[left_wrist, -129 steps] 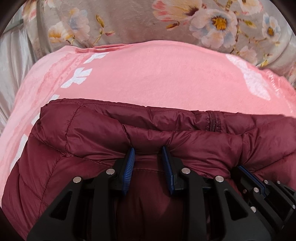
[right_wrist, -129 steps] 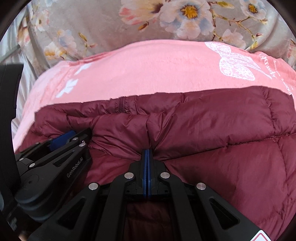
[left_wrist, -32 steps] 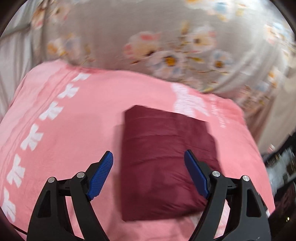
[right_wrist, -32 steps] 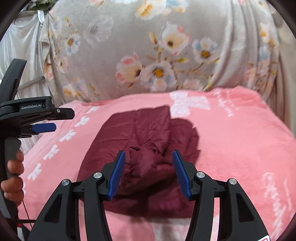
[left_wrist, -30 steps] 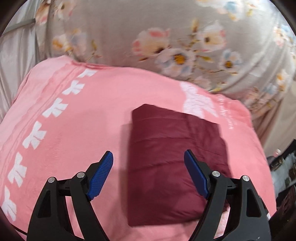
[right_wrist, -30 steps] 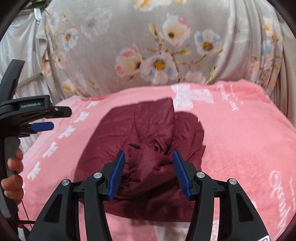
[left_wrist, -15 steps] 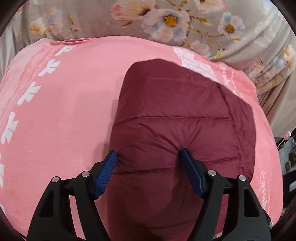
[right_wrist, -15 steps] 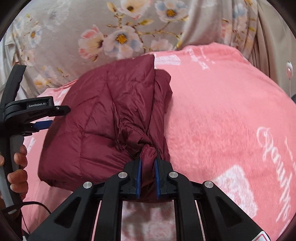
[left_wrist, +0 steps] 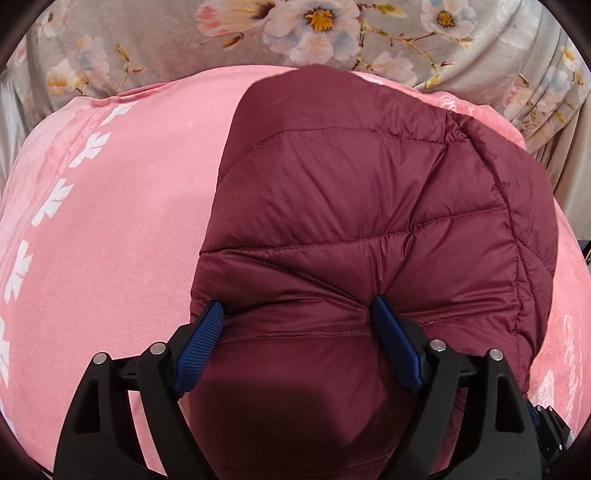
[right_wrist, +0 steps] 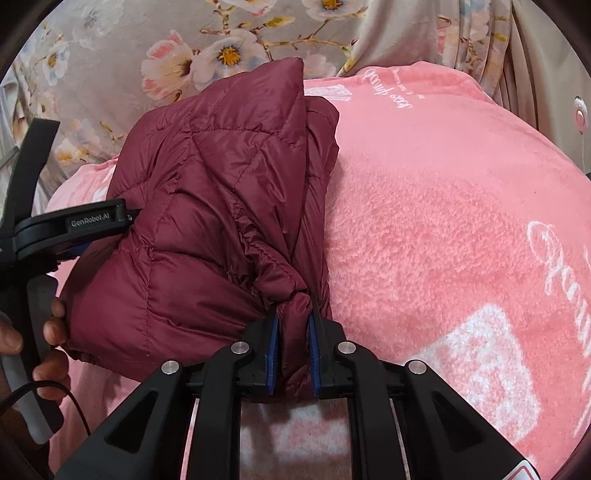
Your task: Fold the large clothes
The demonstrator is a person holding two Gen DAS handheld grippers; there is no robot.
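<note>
A dark red quilted puffer jacket (left_wrist: 369, 206) lies folded into a thick bundle on a pink blanket (left_wrist: 110, 229). My left gripper (left_wrist: 295, 317) straddles the bundle's near edge, its blue pads pressed into the padding with a wide gap between them. My right gripper (right_wrist: 293, 328) is shut on a bunched corner of the jacket (right_wrist: 221, 206) at its near right side. The left gripper (right_wrist: 74, 225) and the hand holding it show at the left of the right wrist view.
A grey curtain with a flower print (left_wrist: 317, 33) hangs behind the bed. The pink blanket (right_wrist: 443, 221) spreads wide to the right of the jacket, with white lettering (right_wrist: 554, 251). The blanket's left part carries white leaf marks (left_wrist: 55, 199).
Both grippers came down from above onto the folded jacket. The right one closed on its near corner; the left one narrowed and pressed into the near edge.
</note>
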